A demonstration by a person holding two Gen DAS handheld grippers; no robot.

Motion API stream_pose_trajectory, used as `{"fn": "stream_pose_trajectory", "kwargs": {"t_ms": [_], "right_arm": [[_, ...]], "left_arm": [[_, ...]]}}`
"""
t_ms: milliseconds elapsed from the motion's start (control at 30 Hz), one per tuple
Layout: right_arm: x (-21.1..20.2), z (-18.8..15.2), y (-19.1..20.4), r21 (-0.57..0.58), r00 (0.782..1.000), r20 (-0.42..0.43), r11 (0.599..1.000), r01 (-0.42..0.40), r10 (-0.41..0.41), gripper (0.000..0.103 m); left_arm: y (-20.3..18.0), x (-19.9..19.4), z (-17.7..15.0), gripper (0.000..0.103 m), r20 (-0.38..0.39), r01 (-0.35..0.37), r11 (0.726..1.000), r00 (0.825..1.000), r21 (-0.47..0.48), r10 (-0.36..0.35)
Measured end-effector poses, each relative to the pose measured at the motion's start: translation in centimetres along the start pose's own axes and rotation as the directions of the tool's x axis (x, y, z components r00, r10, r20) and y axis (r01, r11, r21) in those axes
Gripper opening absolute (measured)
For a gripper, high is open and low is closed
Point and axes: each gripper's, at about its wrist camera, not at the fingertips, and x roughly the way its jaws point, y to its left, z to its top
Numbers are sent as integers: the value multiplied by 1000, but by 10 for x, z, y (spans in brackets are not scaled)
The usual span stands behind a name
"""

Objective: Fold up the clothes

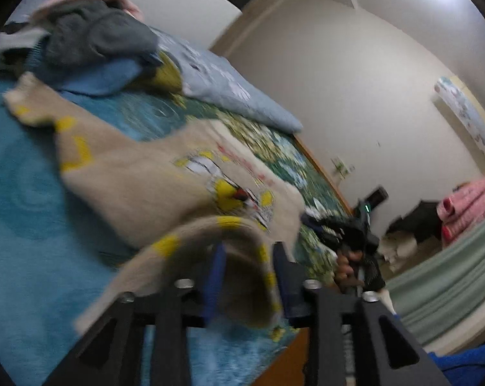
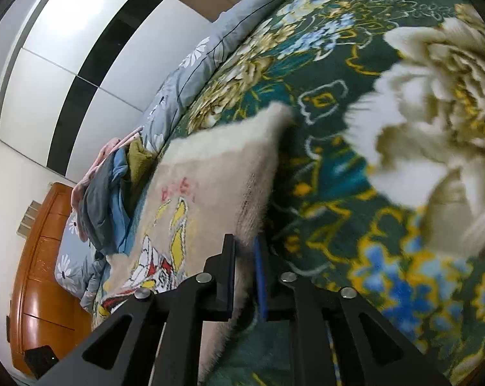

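- Left wrist view: left gripper (image 1: 248, 268) is clamped on a rolled-up edge of the beige sweater (image 1: 152, 173) (yellow-striped cuff or hem, too blurred to say which); fabric bunches between the two fingers and droops over them.
- Rest of the sweater lies spread on the bed blanket (image 1: 27, 193), cartoon print facing up, one yellow-marked sleeve reaching toward the pile of unfolded clothes (image 1: 94, 45) at the far end.
- The right gripper (image 1: 354, 234) shows in this view too, held in a bare hand beside the sweater's other edge.
- Right wrist view: right gripper (image 2: 245, 257) is closed on the sweater's fuzzy side edge, cloth pinched between the fingers; floral blanket underneath, blue quilt (image 2: 210, 48) along the far side.
- Judgement: mid-fold, both edges lifted.
- Risks: left grip holds a loose roll, not a flat pinch, so fluffy knit could slide out if pulled fast.
- Uneven lift between the two sides would skew the fold line and leave the print crooked.
- Free sleeve lies near the pile (could drag or snag there).
- Heavy motion blur in both views, so exact pinch depth cannot be told.
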Motion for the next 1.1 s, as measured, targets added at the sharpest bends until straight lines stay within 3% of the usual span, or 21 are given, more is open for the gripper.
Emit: {"fn": "stream_pose_trajectory", "kwargs": {"t_ms": [67, 167, 233, 300, 333, 367, 467, 533, 633, 767, 900, 933, 1000, 1033, 1100], "right_arm": [[-16, 2, 5, -42, 997, 40, 997, 69, -67, 14], [-33, 2, 34, -165, 983, 117, 973, 161, -142, 14], [-30, -1, 73, -293, 985, 123, 944, 149, -117, 16], [-18, -10, 118, -428, 996, 71, 901, 75, -49, 30], [-5, -20, 148, -498, 1000, 10, 867, 7, -2, 52], [12, -33, 181, -569, 998, -57, 820, -62, 36, 63], [61, -80, 267, -715, 967, -243, 659, -233, 77, 64], [99, -110, 313, -757, 942, -334, 586, -289, 35, 64], [152, -157, 374, -826, 923, -378, 475, -303, -68, 64], [214, -207, 418, -891, 911, -353, 374, -257, -215, 64], [260, -223, 421, -948, 909, -189, 311, -70, -372, 64], [265, -219, 418, -945, 903, -185, 322, -54, -389, 63], [275, -212, 412, -939, 889, -176, 343, -23, -423, 45], [279, -208, 409, -933, 884, -179, 360, -13, -432, 31], [276, -192, 402, -904, 888, -222, 426, -32, -404, 16]], "left_arm": [[15, -22, 4, 56, 69, -24, 999, 997, -40, 27], [45, -41, 13, 58, 141, -41, 990, 988, -132, 60], [59, -47, 12, 58, 172, -49, 982, 982, -185, 81], [71, -51, 10, 58, 194, -65, 972, 975, -227, 111], [74, -52, 8, 58, 199, -84, 967, 971, -238, 134], [76, -54, 5, 58, 203, -107, 963, 966, -246, 159], [77, -63, -6, 62, 210, -206, 951, 944, -230, 255], [79, -71, -12, 63, 220, -260, 939, 925, -224, 309], [84, -83, -21, 67, 236, -335, 916, 893, -219, 383], [97, -103, -34, 68, 258, -336, 901, 877, -273, 405], [113, -121, -44, 69, 274, -333, 886, 863, -323, 424], [117, -124, -46, 69, 278, -330, 883, 861, -333, 427], [126, -127, -49, 69, 285, -314, 879, 860, -359, 423], [130, -127, -50, 69, 281, -308, 877, 862, -368, 421], [134, -127, -51, 69, 277, -300, 874, 865, -383, 418]]}}
